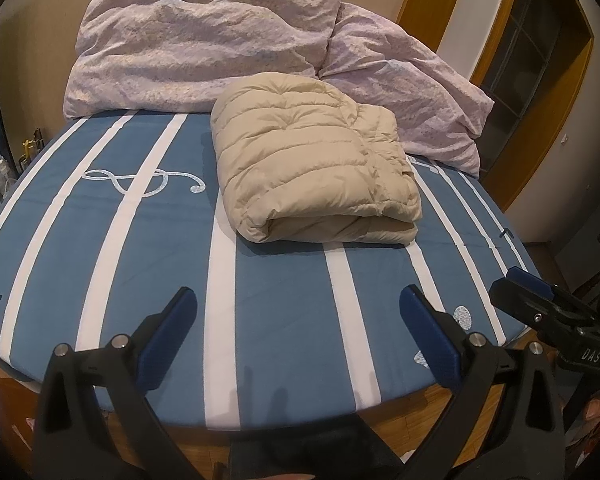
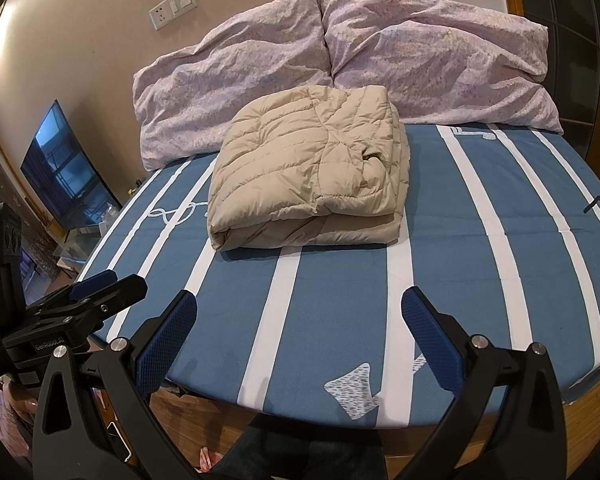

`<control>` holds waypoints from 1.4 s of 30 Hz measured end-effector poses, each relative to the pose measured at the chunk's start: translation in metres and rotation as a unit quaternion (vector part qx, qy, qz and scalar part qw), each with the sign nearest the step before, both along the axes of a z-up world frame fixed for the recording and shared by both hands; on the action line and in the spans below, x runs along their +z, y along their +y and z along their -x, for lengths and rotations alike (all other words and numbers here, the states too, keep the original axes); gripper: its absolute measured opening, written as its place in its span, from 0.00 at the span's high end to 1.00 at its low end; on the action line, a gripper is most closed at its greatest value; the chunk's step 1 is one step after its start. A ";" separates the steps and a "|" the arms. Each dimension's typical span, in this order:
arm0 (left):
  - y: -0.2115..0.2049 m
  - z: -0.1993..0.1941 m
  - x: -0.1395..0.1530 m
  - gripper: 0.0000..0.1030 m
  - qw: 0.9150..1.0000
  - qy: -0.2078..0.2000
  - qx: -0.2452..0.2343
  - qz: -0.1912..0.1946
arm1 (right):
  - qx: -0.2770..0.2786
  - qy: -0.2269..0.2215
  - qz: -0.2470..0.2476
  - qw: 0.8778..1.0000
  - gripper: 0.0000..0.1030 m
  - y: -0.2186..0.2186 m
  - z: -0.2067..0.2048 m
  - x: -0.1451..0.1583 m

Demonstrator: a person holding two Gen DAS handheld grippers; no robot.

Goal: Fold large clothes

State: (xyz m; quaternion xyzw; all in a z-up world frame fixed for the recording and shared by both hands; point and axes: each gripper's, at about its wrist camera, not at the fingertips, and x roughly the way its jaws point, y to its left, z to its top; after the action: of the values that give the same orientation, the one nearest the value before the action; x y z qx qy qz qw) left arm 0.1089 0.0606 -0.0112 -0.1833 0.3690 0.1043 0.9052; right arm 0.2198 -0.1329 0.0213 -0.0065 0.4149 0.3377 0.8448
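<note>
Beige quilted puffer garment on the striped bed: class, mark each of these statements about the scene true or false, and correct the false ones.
1. The beige quilted puffer garment lies folded in a compact bundle. True.
2. It rests on a plain red sheet. False: the blue sheet with white stripes is under it.
3. The left gripper is shut on the garment. False: its jaws are spread open over the near edge of the bed, apart from the garment.
4. Two pale lilac crumpled pillows lie behind the garment, toward the wall. True.
5. The right gripper is open and holds nothing. True.
</note>
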 end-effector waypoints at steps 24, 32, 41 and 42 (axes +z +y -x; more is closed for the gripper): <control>-0.004 -0.005 -0.002 0.02 1.000 0.004 -0.006 0.003 | 0.000 0.002 0.000 1.000 0.01 0.002 0.000 -0.001; -0.006 -0.005 -0.004 0.02 1.000 0.005 -0.006 0.004 | -0.002 0.001 0.000 1.000 0.01 0.004 0.002 -0.001; -0.006 -0.006 -0.006 0.02 1.000 0.006 -0.008 0.006 | -0.002 0.002 0.000 1.000 0.01 0.005 0.002 -0.001; -0.007 -0.006 -0.006 0.02 1.000 0.006 -0.008 0.006 | -0.002 0.002 0.000 1.000 0.01 0.005 0.002 -0.001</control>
State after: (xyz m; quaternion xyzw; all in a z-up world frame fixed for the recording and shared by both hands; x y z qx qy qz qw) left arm 0.1150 0.0539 -0.0174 -0.1856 0.3762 0.0962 0.9026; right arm 0.2176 -0.1278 0.0201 -0.0045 0.4168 0.3359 0.8446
